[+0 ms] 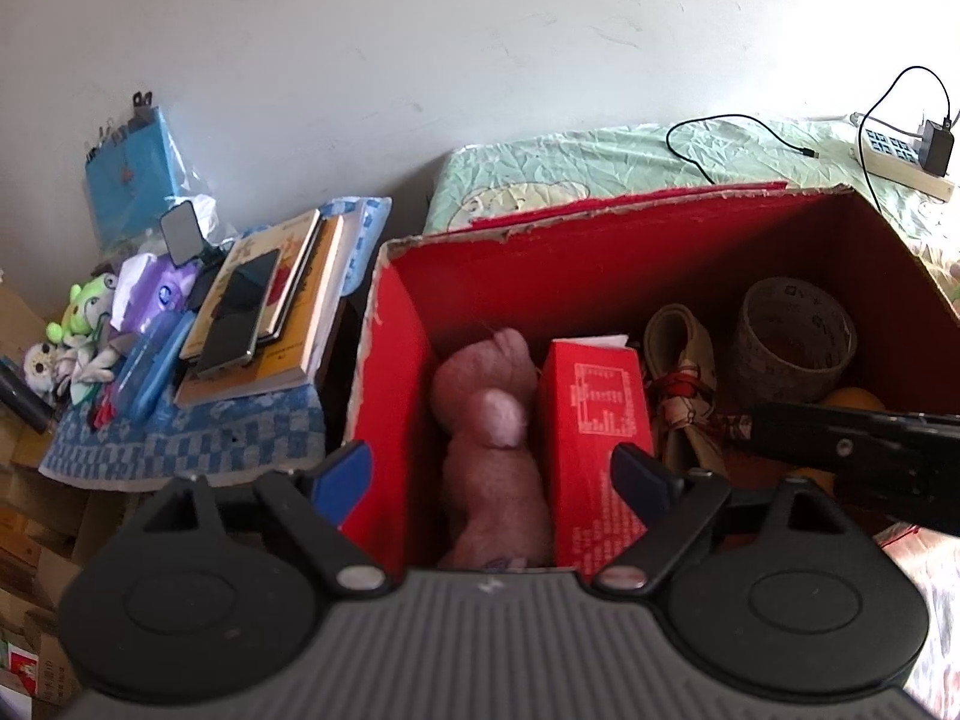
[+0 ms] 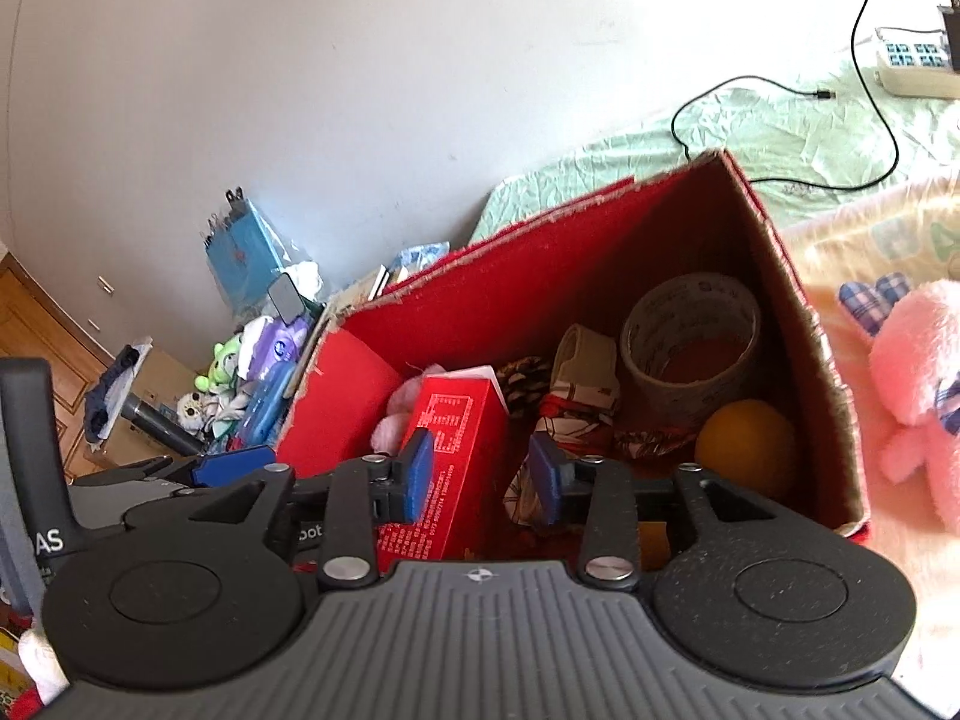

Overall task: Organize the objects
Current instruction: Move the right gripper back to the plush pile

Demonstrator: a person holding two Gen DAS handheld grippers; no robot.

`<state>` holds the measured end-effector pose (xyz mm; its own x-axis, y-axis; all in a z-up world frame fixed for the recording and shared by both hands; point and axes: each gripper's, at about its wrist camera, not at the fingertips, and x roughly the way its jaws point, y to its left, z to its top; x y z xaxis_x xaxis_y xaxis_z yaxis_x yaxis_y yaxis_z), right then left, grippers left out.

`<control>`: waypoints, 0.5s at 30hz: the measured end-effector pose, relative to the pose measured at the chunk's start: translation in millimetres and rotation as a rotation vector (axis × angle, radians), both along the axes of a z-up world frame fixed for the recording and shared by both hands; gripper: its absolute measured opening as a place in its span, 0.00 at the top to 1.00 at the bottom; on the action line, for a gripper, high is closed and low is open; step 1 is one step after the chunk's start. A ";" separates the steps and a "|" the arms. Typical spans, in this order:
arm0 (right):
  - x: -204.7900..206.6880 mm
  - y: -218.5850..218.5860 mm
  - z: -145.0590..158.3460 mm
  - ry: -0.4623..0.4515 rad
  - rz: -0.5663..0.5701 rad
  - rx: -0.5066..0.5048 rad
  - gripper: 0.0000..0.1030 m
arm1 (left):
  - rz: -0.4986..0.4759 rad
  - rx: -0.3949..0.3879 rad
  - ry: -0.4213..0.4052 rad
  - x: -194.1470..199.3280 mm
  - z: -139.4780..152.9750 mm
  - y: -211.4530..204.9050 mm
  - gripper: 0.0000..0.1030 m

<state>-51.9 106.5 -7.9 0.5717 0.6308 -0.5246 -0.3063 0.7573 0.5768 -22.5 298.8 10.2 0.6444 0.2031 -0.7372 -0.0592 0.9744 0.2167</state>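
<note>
An open red cardboard box (image 1: 396,354) stands on the bed. It holds a pink plush toy (image 1: 492,420), a red carton (image 1: 594,420), a tape roll (image 1: 792,330), a patterned cloth bundle (image 1: 684,384) and an orange ball (image 2: 744,444). My left gripper (image 1: 489,474) is open above the box's near left corner, over the plush toy. My right gripper (image 2: 483,474) is open and empty, above the red carton (image 2: 456,444) and the cloth bundle (image 2: 576,414). The box (image 2: 804,324) also shows in the right wrist view.
To the left, a side table with a blue checked cloth (image 1: 180,438) carries books (image 1: 270,312), a phone, small plush toys (image 1: 78,330) and a blue bag (image 1: 129,174). A power strip (image 1: 900,162) with a cable lies on the bed. A pink plush (image 2: 924,384) lies to the right of the box.
</note>
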 end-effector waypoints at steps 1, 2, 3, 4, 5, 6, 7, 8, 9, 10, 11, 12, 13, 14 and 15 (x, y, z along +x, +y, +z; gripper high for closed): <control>-0.9 -2.1 1.5 -0.006 0.004 0.001 0.62 | 0.004 0.003 -0.003 -0.4 1.5 -1.6 0.14; -1.3 -3.5 3.2 -0.011 0.011 0.002 0.62 | 0.010 0.006 -0.006 -1.1 3.2 -3.3 0.13; -1.0 -5.4 4.3 -0.016 0.017 0.003 0.62 | 0.017 0.009 -0.007 -1.8 4.9 -5.1 0.13; -0.9 -7.4 5.8 -0.021 0.024 0.005 0.62 | 0.024 0.010 -0.009 -2.6 6.8 -6.7 0.13; -0.9 -10.0 6.9 -0.025 0.030 0.007 0.62 | 0.031 0.011 -0.012 -3.6 8.7 -8.1 0.13; -1.3 -12.9 8.1 -0.029 0.035 0.010 0.62 | 0.039 0.013 -0.015 -4.9 10.6 -10.2 0.13; -0.9 -16.1 9.2 -0.032 0.040 0.013 0.62 | 0.049 0.015 -0.019 -6.2 12.4 -12.5 0.12; -2.0 -20.2 10.4 -0.035 0.044 0.016 0.62 | 0.057 0.015 -0.022 -7.4 14.1 -14.9 0.11; -2.3 -24.0 11.7 -0.038 0.049 0.018 0.62 | 0.065 0.017 -0.026 -8.7 15.6 -17.4 0.09; -3.5 -27.9 13.5 -0.043 0.054 0.019 0.62 | 0.072 0.021 -0.030 -10.2 17.1 -20.5 0.09; -3.9 -32.6 15.0 -0.048 0.057 0.020 0.62 | 0.078 0.025 -0.033 -11.3 18.4 -23.7 0.09; -6.4 -36.9 16.7 -0.054 0.058 0.021 0.61 | 0.084 0.027 -0.036 -12.4 19.7 -27.3 0.09; -7.4 -42.1 18.2 -0.057 0.059 0.024 0.60 | 0.090 0.027 -0.039 -13.5 21.1 -31.1 0.09; -8.1 -47.6 18.8 -0.058 0.059 0.029 0.60 | 0.095 0.026 -0.041 -14.6 22.2 -35.0 0.09; -8.7 -53.2 19.3 -0.058 0.060 0.034 0.60 | 0.099 0.024 -0.044 -15.6 23.5 -39.4 0.09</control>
